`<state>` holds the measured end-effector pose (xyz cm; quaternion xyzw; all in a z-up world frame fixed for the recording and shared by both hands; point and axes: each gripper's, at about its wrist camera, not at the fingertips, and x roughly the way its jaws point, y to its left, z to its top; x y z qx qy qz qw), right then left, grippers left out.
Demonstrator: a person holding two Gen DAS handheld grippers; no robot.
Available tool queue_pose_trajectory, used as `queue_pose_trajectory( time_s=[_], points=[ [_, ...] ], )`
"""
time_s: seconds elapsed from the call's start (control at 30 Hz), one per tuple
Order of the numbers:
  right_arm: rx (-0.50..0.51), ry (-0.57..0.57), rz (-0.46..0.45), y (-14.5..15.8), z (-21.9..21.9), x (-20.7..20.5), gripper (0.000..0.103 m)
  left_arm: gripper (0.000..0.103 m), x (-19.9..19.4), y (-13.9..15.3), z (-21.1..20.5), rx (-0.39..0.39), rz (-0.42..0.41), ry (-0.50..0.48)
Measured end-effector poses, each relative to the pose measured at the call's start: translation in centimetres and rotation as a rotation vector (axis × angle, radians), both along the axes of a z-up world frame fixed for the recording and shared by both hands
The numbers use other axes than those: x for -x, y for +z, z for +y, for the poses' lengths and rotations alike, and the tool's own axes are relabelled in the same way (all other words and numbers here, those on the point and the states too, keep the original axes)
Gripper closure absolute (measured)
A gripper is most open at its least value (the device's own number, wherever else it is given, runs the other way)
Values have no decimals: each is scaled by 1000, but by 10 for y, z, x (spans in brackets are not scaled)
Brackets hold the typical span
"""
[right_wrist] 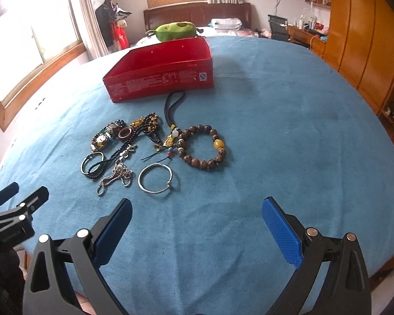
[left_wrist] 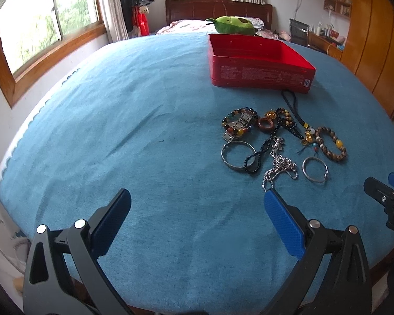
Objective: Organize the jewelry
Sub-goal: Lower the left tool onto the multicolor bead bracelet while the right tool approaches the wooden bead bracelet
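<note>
While both tools hover low over the blue cloth (right_wrist: 275,131), the left gripper (left_wrist: 197,218) and right gripper (right_wrist: 197,225) stand wide apart at the jaws, each holding nothing. Jewelry lies in a loose cluster in front of the empty red box (right_wrist: 160,78): a silver bangle (right_wrist: 155,178) nearest, a bead bracelet (right_wrist: 202,147) beside it, a tangled chain (right_wrist: 115,176) to its other side. Nothing appears boxed yet. A sound first pick is probably the bangle, which lies clear of the tangle; closing across one side of its rim, not over the whole hoop, should lift it without dragging the chain along.
</note>
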<state>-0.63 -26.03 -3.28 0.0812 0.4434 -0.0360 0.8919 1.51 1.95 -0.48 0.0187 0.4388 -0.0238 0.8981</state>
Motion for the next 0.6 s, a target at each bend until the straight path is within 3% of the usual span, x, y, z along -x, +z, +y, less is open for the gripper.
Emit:
queue_pose_trajectory(
  time_s=[0.3,0.4,0.5,0.6],
  points=[
    [-160,14,64,-14,-41,-37,5,3,-48,-7,13,86,81,-37],
    [-195,26,85,-16,-49,-48,9,3,-75,-6,11,92,103,-46],
    [-217,28,91,-17,-57,-60,19,4,-100,-7,7,115,147,-69],
    [-225,30,100,-18,-64,-74,29,13,-129,-12,0,141,194,-95]
  ],
)
